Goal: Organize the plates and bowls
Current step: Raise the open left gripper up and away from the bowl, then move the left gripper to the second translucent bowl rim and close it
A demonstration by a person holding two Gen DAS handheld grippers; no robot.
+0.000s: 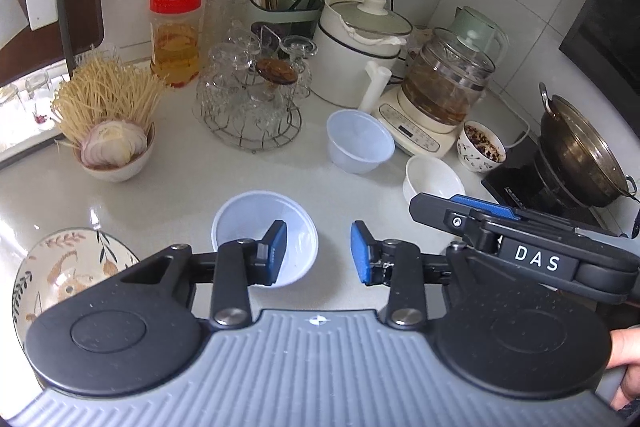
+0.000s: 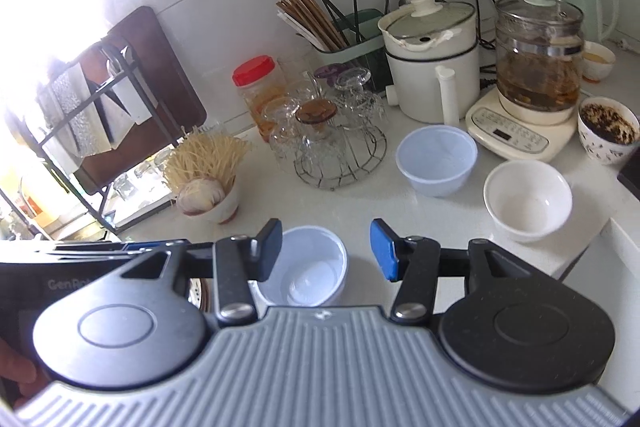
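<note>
A translucent plastic bowl [image 1: 256, 223] [image 2: 316, 267] sits on the white counter close under both grippers. A second plastic bowl [image 1: 360, 145] [image 2: 436, 159] stands farther back, with a white ceramic bowl [image 1: 432, 179] [image 2: 528, 199] to its right. A leaf-patterned plate [image 1: 64, 267] lies at the near left. My left gripper [image 1: 319, 253] is open and empty, its left finger over the near bowl's rim. My right gripper [image 2: 326, 251] is open and empty above the same bowl; it also shows in the left wrist view [image 1: 520, 239].
A bowl of noodles and onion [image 1: 116, 147], a wire rack of glass cups [image 1: 256, 99], a red-lidded jar [image 1: 175, 35], a white pot [image 1: 360, 43], a glass kettle [image 1: 444, 87], a patterned bowl of food [image 1: 480, 147] and a wok [image 1: 580, 155] crowd the back and right.
</note>
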